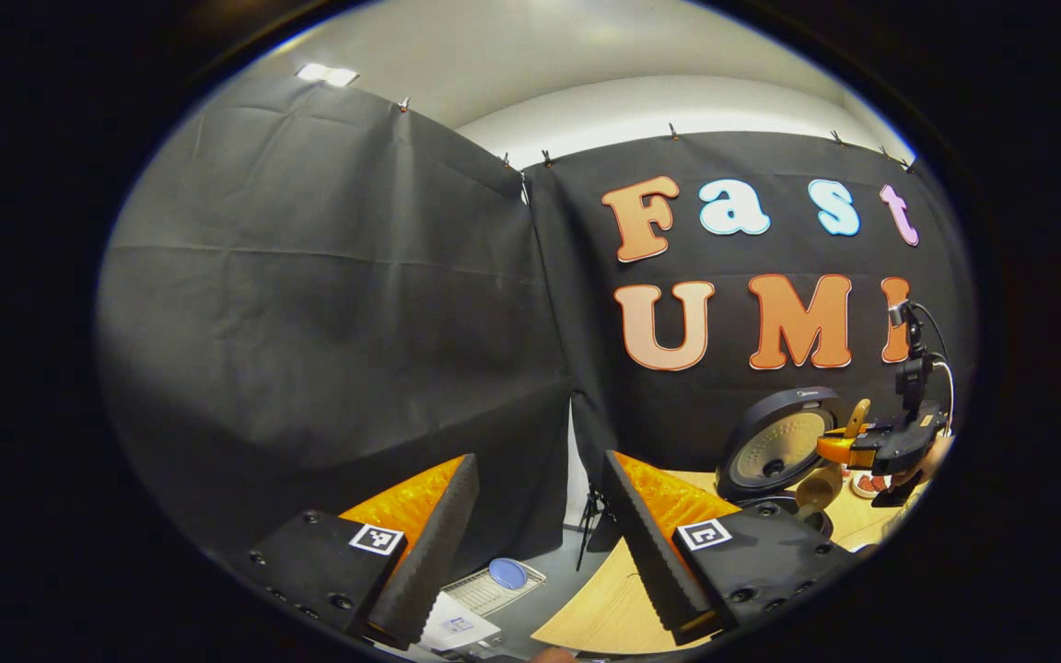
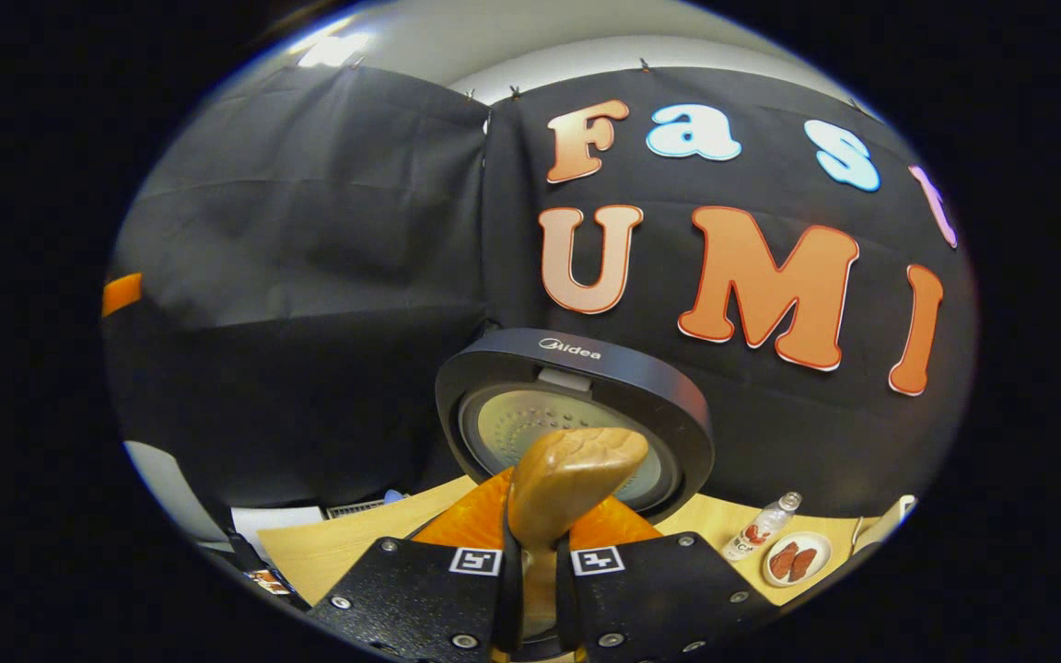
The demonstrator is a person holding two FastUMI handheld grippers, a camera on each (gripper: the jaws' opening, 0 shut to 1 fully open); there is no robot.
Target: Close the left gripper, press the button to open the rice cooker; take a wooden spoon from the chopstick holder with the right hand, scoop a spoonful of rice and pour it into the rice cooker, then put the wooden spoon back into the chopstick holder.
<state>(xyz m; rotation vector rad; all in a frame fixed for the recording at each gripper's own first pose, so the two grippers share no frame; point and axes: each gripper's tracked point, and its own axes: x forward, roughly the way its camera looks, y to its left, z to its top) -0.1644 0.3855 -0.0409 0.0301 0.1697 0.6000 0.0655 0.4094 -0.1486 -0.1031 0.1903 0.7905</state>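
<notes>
Left gripper (image 1: 538,516) was held off the table's left edge, jaws wide apart, nothing between them. Right gripper (image 2: 538,562) was clamped on the handle of the wooden spoon (image 2: 572,474), bowl end raised in front of the rice cooker (image 2: 577,414). The cooker sat near the table's back edge with its lid up, inner plate facing forward. From the left gripper view the right gripper (image 1: 848,451) hung over the cooker's open pot (image 1: 793,511), spoon (image 1: 821,483) tilted downward. A small bottle (image 2: 759,529) and a plate (image 2: 798,559) lay toward the table's (image 2: 328,552) right edge.
</notes>
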